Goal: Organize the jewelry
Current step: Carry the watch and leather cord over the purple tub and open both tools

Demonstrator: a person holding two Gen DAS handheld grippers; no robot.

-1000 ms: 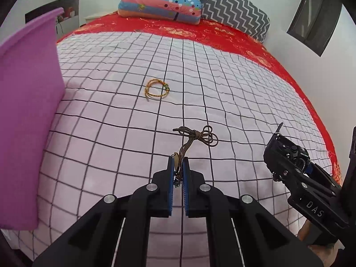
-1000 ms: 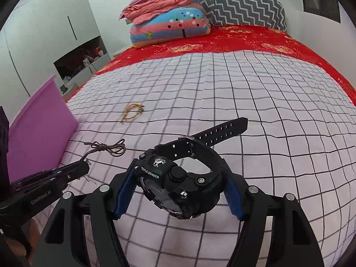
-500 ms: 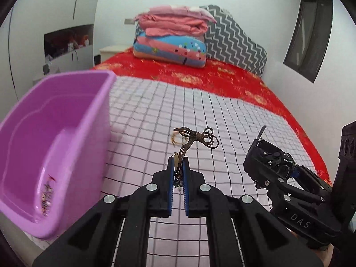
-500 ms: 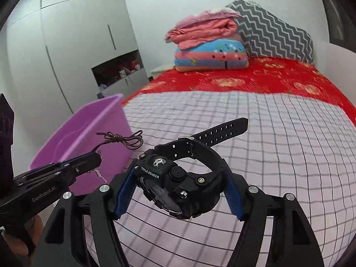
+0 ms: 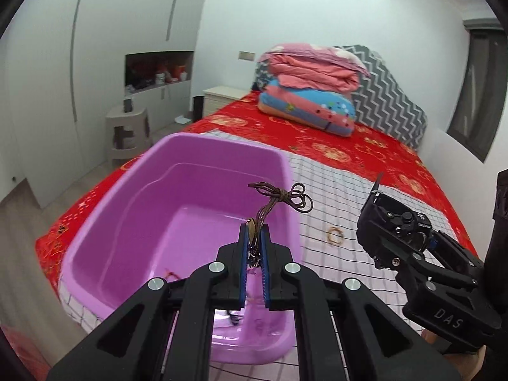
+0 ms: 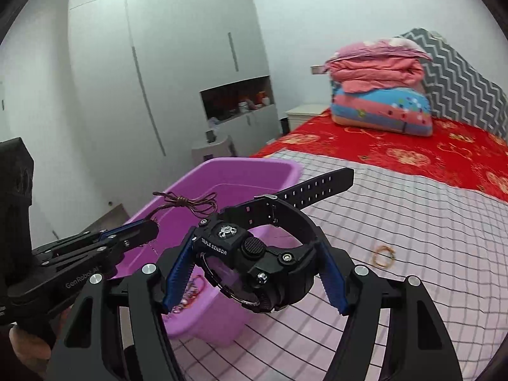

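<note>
Left gripper: jaws clenched on a brown cord necklace, whose knotted loops stand up clear of the blue pads. From the left wrist view it hangs above the open purple tub, near the tub's right wall. A small pale piece sits at the top of the pinch (too small to tell what it is).

Right gripper: jaws set wide and grasping a black wristwatch by the sides of its case, blue pads pressing on both flanks. The case reads "TRIPLE SENSOR"; the perforated strap sticks out up and to the right, free of any support. The watch is held in the air just beside the tub's near right corner, over the checked sheet.

Purple tub: stands on the bed at its left edge, on the white grid-pattern sheet. Inside, at the near end, lie a few small pieces, among them a beaded string (details blurred).

Gold-coloured bangle: lies flat on the checked sheet, to the right of the tub, well apart from both grippers.

Background: red patterned bedspread, folded quilts stacked against a grey zigzag cushion, white wardrobe with an open niche.
</note>
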